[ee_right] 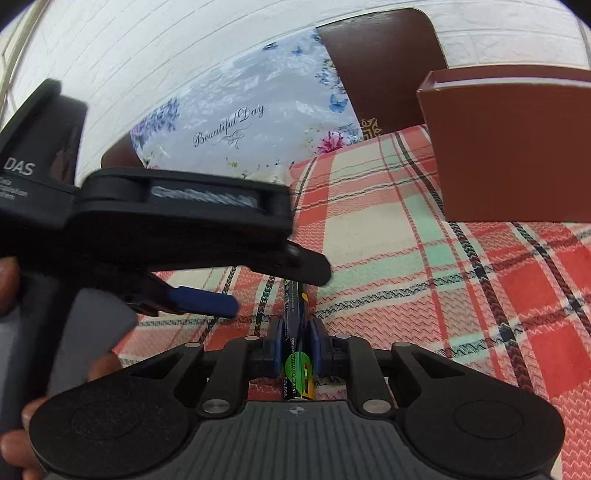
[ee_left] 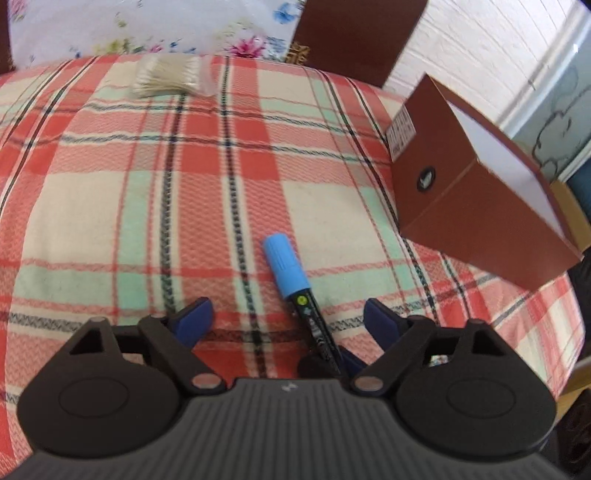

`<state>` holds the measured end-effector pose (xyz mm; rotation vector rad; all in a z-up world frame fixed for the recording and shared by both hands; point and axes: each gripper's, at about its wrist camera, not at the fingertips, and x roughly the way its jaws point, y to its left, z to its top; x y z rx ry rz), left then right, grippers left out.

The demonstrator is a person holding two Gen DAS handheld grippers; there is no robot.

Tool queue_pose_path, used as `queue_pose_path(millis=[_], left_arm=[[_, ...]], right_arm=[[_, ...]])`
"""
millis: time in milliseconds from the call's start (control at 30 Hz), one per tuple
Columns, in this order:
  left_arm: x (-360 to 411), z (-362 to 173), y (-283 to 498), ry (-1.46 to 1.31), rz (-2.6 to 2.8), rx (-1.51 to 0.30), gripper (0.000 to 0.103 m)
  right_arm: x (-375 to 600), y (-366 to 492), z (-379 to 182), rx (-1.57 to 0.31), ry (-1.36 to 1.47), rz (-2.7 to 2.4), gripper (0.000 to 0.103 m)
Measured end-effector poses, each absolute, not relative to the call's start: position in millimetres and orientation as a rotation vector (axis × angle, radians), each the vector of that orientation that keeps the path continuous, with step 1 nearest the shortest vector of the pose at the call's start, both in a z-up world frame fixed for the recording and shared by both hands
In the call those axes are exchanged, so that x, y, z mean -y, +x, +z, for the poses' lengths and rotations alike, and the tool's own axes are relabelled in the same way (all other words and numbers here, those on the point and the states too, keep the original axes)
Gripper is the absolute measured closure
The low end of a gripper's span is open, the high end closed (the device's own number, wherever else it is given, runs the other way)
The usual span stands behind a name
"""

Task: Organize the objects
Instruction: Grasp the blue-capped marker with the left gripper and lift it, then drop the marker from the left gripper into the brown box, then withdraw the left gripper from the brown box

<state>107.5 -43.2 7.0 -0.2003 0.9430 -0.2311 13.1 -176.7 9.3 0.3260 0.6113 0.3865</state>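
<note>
Our left tool [ee_left: 284, 317] stands open, its blue pads [ee_left: 195, 317] spread to either side of the marker [ee_left: 295, 291] and not touching it, so it has hold of nothing. Our right tool [ee_right: 295, 343] is closed tight on the black barrel of that same marker, with the blue cap pointing away from us over the plaid blanket [ee_left: 147, 184]. In the right wrist view the left tool crosses the frame from the left side, just above the marker's far end, and part of a hand [ee_right: 7, 284] shows at the left edge behind it.

Moving rightward across the bed, a clear packet of cotton swabs [ee_left: 166, 75] lies at the far edge of the blanket, near the floral pillow [ee_left: 110, 26], well apart from both tools. On the right sits the brown box [ee_left: 476, 192], open at the top with a pale inside; from here we cannot see whether anything lies in it yet.

We judge the task to be in its early or middle part: the marker is picked up but not yet put away, and the swabs are untouched. What seems left is to carry the marker to the box, if that is its place, and then deal with the swab packet.
</note>
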Motion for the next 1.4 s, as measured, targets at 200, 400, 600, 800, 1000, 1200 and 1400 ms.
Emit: queue_pose_path(millis=[200,400,600,800,1000,1200,1400], left_arm=[[48.8,14.6,110.4,-0.190,-0.244,-0.944,0.073],[82.0,79.9,115.7,-0.165,-0.362,-0.784,0.076],[149.8,127.4,151.2,-0.071,-0.486,-0.666,0.076],[204.8,120.7,188.2,0.016,-0.521,-0.654,0.070],[205.2,97.1,200.8,0.025,-0.464,-0.670,0.051],[183.8,94.5,186.6,0.047,-0.433,-0.635,0.051],[150.8,95.7,151.8,0.068,-0.386,-0.590,0.046]], right_arm=[[183.9,5.2,17.3,-0.567,0.336,0.394,0.088],[202.8,-5.4,68.1,-0.316,0.226,0.298,0.088],[252.1,28.3,98.5,-0.197,0.268,0.160,0.088],[301.0,75.5,96.1,-0.222,0.329,0.014,0.086],[320.4,81.4,80.5,-0.232,0.325,-0.102,0.068],[297.5,56.0,81.1,-0.166,0.307,-0.144,0.060],[278.6,23.3,82.8,-0.168,0.274,-0.131,0.057]])
